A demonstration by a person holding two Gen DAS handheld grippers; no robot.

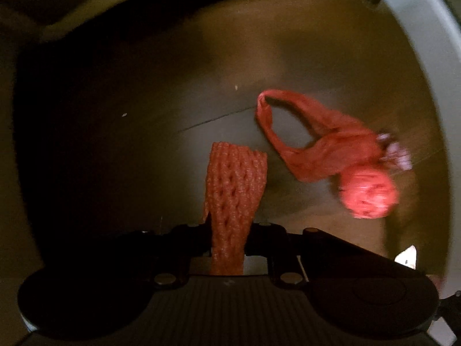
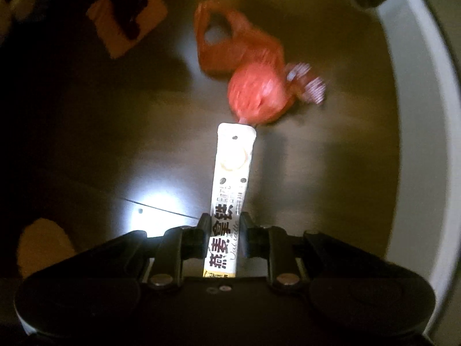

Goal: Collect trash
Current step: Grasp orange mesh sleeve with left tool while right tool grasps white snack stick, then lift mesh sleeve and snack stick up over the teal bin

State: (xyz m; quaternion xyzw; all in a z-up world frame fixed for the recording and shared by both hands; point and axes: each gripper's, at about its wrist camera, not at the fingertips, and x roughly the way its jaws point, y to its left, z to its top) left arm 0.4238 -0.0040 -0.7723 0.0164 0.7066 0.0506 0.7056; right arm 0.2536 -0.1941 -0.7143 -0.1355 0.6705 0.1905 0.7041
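Note:
My left gripper (image 1: 229,238) is shut on a red foam fruit net (image 1: 233,190) that sticks out forward between its fingers, above a dark floor. To its right a red plastic bag (image 1: 328,138) lies on the floor, with a pink-red ball of net (image 1: 368,193) and a striped wrapper (image 1: 394,152) at its end. My right gripper (image 2: 223,230) is shut on a long white drink sachet (image 2: 230,184) with black print. The same red bag (image 2: 245,54), ball (image 2: 256,95) and striped wrapper (image 2: 311,83) lie just past the sachet's tip.
A pale curved wall or rim (image 1: 426,46) runs along the right side, also in the right wrist view (image 2: 426,115). An orange-tan carton (image 2: 126,20) lies at the far left. A tan round shape (image 2: 43,248) sits at the lower left. The scene is dim.

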